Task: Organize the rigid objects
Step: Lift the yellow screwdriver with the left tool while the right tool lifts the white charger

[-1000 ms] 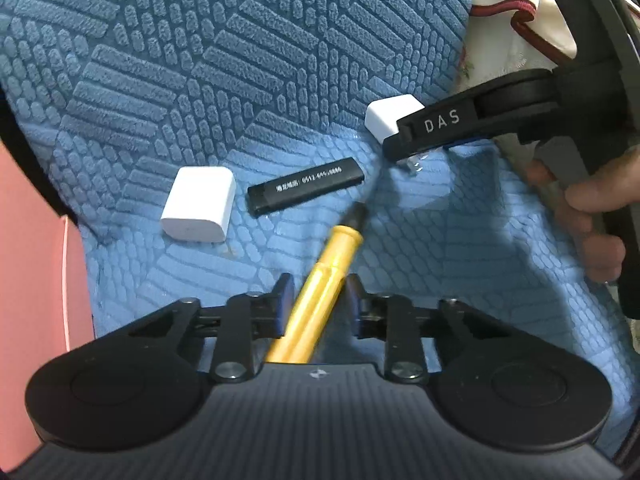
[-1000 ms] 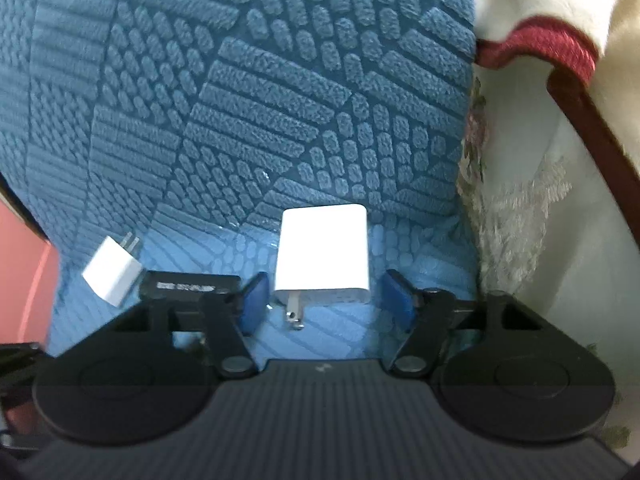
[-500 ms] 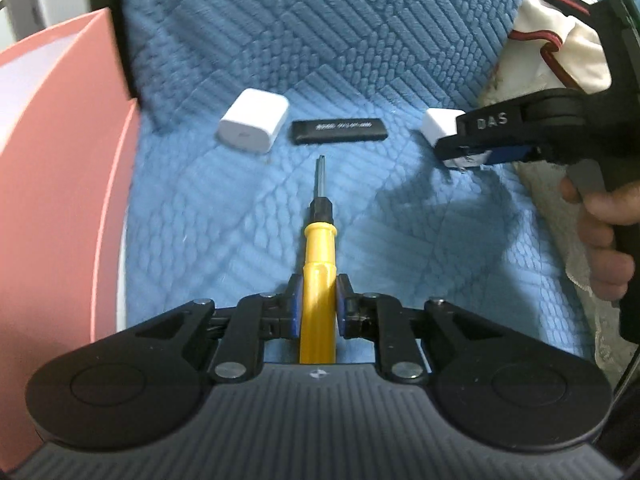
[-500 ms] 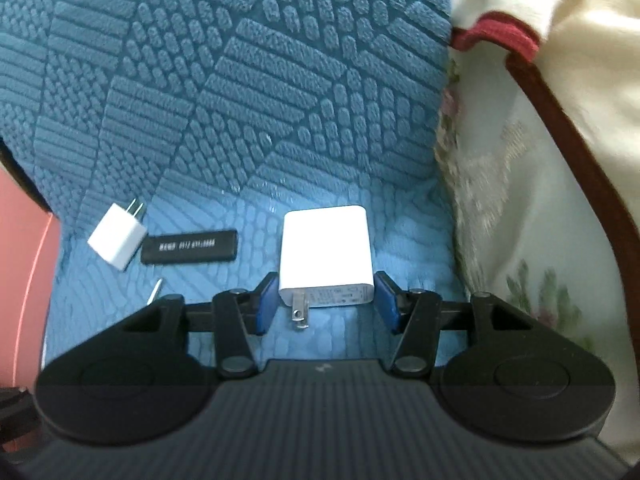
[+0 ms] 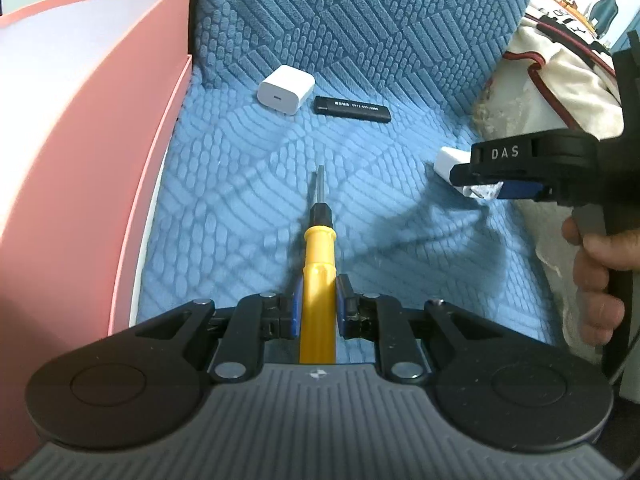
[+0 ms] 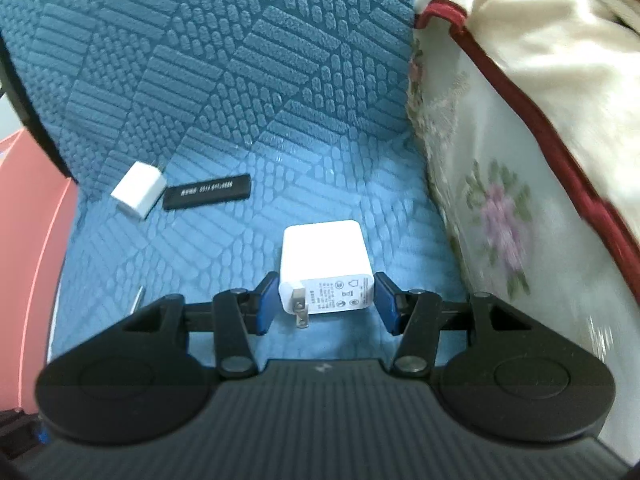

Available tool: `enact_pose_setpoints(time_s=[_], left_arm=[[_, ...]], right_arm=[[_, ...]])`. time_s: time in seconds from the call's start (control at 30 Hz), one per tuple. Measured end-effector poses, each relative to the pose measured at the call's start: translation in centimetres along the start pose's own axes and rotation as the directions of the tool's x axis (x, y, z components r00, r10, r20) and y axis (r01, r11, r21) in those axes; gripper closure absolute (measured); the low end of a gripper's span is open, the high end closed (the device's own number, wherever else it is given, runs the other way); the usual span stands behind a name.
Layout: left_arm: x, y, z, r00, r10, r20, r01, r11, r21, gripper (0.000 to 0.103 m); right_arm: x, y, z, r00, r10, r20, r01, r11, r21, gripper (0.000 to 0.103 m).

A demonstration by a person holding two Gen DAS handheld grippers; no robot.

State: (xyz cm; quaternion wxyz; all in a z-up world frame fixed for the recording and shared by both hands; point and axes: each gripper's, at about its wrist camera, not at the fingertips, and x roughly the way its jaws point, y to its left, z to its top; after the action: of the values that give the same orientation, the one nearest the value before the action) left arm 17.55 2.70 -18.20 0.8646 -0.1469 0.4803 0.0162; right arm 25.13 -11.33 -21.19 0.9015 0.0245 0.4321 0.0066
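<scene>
My left gripper (image 5: 318,300) is shut on a yellow screwdriver (image 5: 318,256) and holds it above the blue seat cushion (image 5: 240,184), shaft pointing forward. My right gripper (image 6: 326,300) is shut on a white charger plug (image 6: 324,256), prongs towards the camera, lifted off the cushion. It also shows in the left wrist view (image 5: 450,160) at the right. A small white charger (image 5: 286,89) and a black stick with white print (image 5: 352,109) lie side by side at the back of the seat, also in the right wrist view (image 6: 139,189) (image 6: 207,192).
A pink box (image 5: 80,140) stands along the left edge of the seat. A cream floral cushion with dark red piping (image 6: 520,168) lies on the right. The blue textured backrest (image 5: 360,20) rises behind the objects.
My left gripper has closed on the screwdriver and lifted it, pulling back so the pink box comes into view. My right gripper has closed on the white plug and raised it.
</scene>
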Motion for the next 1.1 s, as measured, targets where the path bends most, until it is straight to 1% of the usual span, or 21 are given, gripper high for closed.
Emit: enact_pose_setpoints(time_s=[0.17, 0.37, 0.53, 0.73, 1.0, 1.1], left_arm=[[-1.0, 0.1, -1.0, 1.000, 0.012, 0.018, -0.013, 1.000, 0.009, 0.083], [-2.0, 0.7, -2.2, 1.000, 0.002, 0.017, -0.002, 1.000, 0.003, 0.083], [-2.5, 0.6, -3.1, 1.000, 0.001, 0.015, -0.002, 1.000, 0.021, 0.083], [-3.4, 0.5, -4.1, 1.000, -0.004, 0.009, 0.004, 0.999, 0.043, 0.083], [-2.5, 0.6, -4.9, 1.000, -0.020, -0.017, 0.021, 0.998, 0.060, 0.083], [-2.2, 0.6, -4.9, 1.000, -0.030, -0.001, 0.030, 0.998, 0.063, 0.082]], right_arm=[[-1.7, 0.6, -2.4, 1.000, -0.023, 0.013, 0.023, 1.000, 0.010, 0.049], [-3.6, 1.0, -4.2, 0.999, -0.030, 0.020, 0.030, 0.999, 0.036, 0.049], [-5.1, 1.9, -6.0, 1.000, -0.025, 0.010, 0.024, 0.998, 0.057, 0.049], [-6.6, 2.2, -8.1, 0.999, -0.040, -0.010, 0.041, 0.993, 0.107, 0.049], [-6.4, 2.6, -8.9, 0.998, -0.029, -0.053, 0.034, 0.994, 0.106, 0.050], [-6.0, 2.1, -8.7, 0.998, -0.021, -0.064, 0.029, 0.992, 0.124, 0.049]])
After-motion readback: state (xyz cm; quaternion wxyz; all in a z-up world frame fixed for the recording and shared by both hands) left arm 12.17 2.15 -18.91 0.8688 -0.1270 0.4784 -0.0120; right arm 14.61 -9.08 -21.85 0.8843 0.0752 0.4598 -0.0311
